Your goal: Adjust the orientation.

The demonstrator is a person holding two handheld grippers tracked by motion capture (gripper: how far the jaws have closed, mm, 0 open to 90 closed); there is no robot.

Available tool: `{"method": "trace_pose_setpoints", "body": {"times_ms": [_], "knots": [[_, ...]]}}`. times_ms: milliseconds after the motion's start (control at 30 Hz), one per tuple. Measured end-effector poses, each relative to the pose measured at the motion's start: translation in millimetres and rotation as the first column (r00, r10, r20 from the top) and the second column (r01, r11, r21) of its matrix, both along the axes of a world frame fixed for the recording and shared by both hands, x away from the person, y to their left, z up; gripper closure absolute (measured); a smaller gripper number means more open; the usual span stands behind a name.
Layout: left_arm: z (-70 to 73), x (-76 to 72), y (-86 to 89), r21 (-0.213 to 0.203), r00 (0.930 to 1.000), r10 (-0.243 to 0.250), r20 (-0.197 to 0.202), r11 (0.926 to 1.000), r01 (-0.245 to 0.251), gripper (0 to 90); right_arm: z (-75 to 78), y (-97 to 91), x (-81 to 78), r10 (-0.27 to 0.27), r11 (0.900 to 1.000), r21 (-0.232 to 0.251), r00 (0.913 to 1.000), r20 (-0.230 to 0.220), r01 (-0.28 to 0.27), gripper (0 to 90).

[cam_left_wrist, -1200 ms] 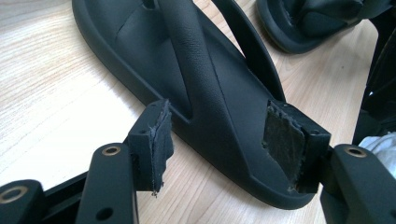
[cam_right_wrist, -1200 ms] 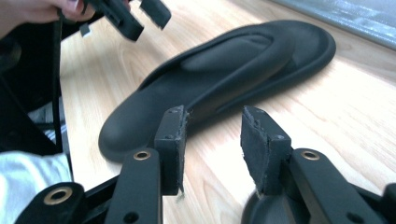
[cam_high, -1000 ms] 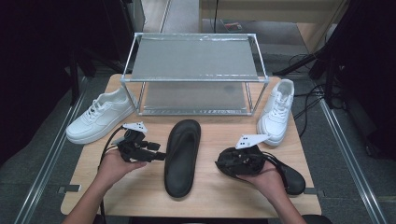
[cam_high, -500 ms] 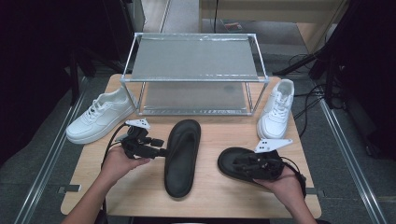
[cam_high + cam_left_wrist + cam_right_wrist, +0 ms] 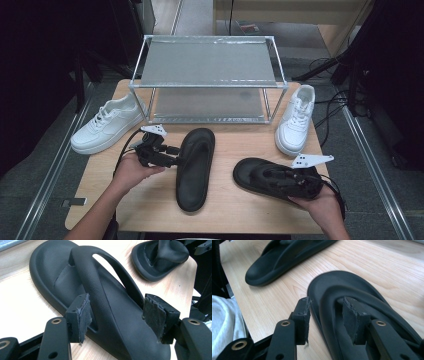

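Observation:
Two black sandals lie on the wooden table. The left sandal (image 5: 195, 170) points away from me. My left gripper (image 5: 175, 156) is at its left side and stands open. In the left gripper view its fingers (image 5: 81, 315) straddle the sandal's (image 5: 57, 272) strap, and the pads sit clear of it. The right sandal (image 5: 260, 175) lies crosswise near the front right. My right gripper (image 5: 272, 177) is over its right end and open. In the right gripper view one pad (image 5: 303, 315) is outside the sandal's (image 5: 372, 300) rim and the other rests in the footbed.
A metal two-level rack (image 5: 207, 62) stands at the back centre. One white sneaker (image 5: 107, 125) lies to its left and another (image 5: 296, 120) to its right. Bare tabletop (image 5: 145, 205) runs along the front edge. A pale sleeve (image 5: 224, 325) shows beside the right gripper.
My right gripper has slid to the right along the right sandal, from its left end to its right end, while the sandal stayed about where it was. The left gripper has hardly moved.

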State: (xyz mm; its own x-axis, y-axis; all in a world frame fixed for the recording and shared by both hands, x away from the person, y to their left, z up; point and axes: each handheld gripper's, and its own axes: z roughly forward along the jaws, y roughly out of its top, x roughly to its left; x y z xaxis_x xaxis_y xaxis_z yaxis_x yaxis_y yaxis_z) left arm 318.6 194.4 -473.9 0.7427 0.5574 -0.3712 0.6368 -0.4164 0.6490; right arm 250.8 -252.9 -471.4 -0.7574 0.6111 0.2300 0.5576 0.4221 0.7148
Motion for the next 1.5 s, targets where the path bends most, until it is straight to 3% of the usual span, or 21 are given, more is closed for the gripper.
{"method": "trace_pose_setpoints", "body": {"times_ms": [167, 333, 533, 800, 1033, 1267, 1500], "knots": [[0.2, 3.3, -1.9, 0.002, 1.0000, -0.006, 0.001, 1.0000, 0.006, 39.6, -1.4, -12.8, -6.9, -0.026, 0.9995, -0.018, 0.9997, 0.005, 0.026, 59.5], [0.5, 5.6, -1.9, 0.006, 1.0000, -0.004, 0.008, 1.0000, 0.004, 39.6, -9.8, -18.9, -9.8, -0.022, 0.9993, -0.031, 0.9992, -0.034, 0.021, 59.9], [0.3, 5.6, -1.0, 0.009, 0.9999, -0.006, 0.009, 0.9999, 0.006, 39.5, -23.0, -5.8, -3.7, 0.032, 0.9971, -0.066, 0.9966, -0.075, -0.037, 64.1], [0.2, 2.1, 1.6, 0.010, 0.9999, 0.000, 0.014, 1.0000, 0.000, 39.6, -26.7, 6.8, 7.2, 0.082, 0.9908, -0.104, 0.9954, -0.050, -0.087, 77.7], [-0.3, -1.9, 5.5, 0.010, 0.9997, 0.012, 0.021, 0.9999, -0.012, 39.4, -16.7, 16.4, 12.8, 0.050, 0.9969, -0.060, 0.9983, -0.031, -0.052, 79.2], [-0.9, -7.1, 9.1, 0.011, 0.9992, 0.019, 0.035, 0.9998, -0.019, 39.1, -9.3, 41.3, 23.2, -0.006, 0.9991, -0.043, 0.9998, -0.021, 0.005, 78.5], [-1.0, -10.0, 11.2, 0.010, 0.9988, 0.020, 0.046, 0.9997, -0.020, 39.2, -8.8, 66.7, 41.7, -0.068, 0.9969, -0.043, 0.9961, -0.056, 0.066, 78.6]]}}
